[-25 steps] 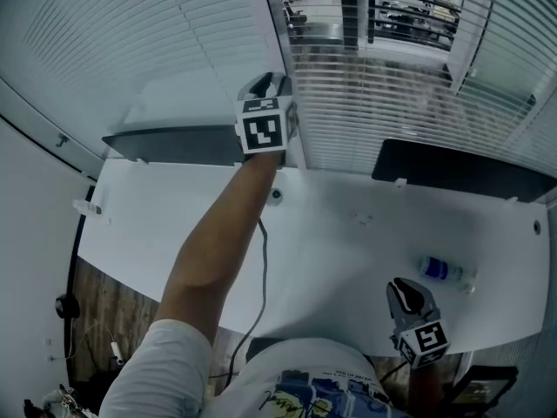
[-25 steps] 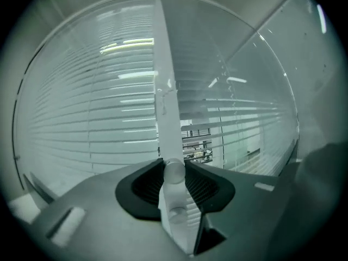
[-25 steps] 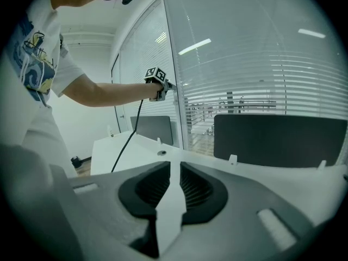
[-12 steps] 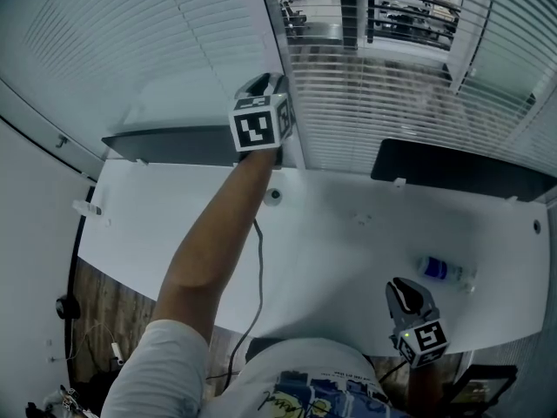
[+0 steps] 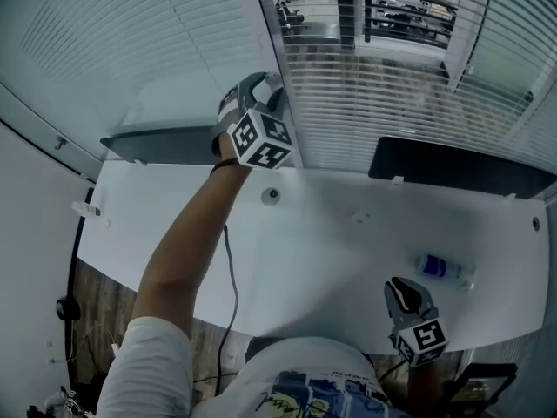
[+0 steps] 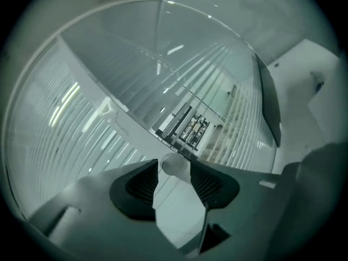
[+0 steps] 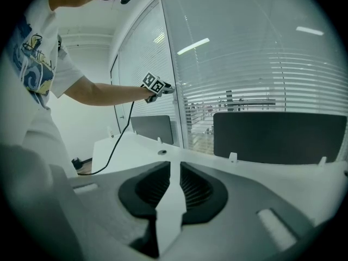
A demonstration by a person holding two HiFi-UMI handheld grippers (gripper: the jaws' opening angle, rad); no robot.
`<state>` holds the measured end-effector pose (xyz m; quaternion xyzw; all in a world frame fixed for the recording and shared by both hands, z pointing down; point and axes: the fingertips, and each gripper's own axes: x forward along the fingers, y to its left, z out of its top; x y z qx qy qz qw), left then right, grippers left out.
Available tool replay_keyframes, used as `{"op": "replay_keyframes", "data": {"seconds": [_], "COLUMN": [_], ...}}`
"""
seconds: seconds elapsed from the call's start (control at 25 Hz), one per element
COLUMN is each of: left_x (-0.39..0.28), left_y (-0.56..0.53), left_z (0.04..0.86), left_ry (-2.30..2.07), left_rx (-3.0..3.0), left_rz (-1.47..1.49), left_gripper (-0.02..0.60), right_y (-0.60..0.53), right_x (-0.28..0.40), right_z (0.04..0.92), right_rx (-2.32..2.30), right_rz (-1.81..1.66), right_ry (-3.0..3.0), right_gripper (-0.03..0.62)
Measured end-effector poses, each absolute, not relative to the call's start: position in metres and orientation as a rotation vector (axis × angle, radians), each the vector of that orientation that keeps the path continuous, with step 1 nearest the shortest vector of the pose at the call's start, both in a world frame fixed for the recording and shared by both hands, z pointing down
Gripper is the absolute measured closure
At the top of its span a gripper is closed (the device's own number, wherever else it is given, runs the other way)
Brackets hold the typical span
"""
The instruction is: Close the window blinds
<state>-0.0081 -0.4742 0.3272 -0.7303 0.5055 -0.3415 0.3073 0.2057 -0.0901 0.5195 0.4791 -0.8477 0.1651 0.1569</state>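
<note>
Step in hand: slat tilt via wand, re-grip phase. L gripper (image 5: 259, 84) is up at the window post (image 5: 277, 42), just left of it. Its jaws have just been opening and now stand wide. The clear wand (image 6: 173, 165) tip sits btwn them, and the pads don't appear to clamp it.

Blinds (image 5: 392, 85) right of post: slats part-open, room beyond visible thru gaps, so task judged incomplete. R gripper (image 7: 173, 192) is well apart from post, low and to its right; jaws narrow, a slit apart, nothing in them.

Next move, as judged: roll L wrist back w/ jaws slack, re-clamp wand near tip, twist again. Keep wand centred on pads or it may slip out
</note>
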Motion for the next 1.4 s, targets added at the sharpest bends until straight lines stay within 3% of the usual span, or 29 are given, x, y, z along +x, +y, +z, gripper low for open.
{"op": "replay_keyframes", "data": {"seconds": [0.24,0.36,0.56,1.4], "left_x": [-0.004,-0.002,-0.003,-0.018], "left_y": [-0.48,-0.482,-0.482,-0.483], "left_z": [0.33,0.333,0.332,0.322], "left_ry": [1.127,1.085,1.124,1.771], "left_rx": [-1.628,-1.575,-1.622,-2.534], "left_rz": [-1.061,-1.082,-1.047,-0.373], "left_gripper": [0.393,0.448,0.451,0.453], "right_y": [-0.09,-0.09,-0.09,-0.092], "right_x": [0.202,0.202,0.204,0.205], "right_z": [0.517,0.515,0.518,0.519], "right_rx": [1.358,1.361,1.36,1.355], "right_rz": [0.465,0.463,0.466,0.468], "right_ry": [-2.423,-2.423,-2.418,-2.417], "right_gripper": [0.551,0.551,0.551,0.551]}}
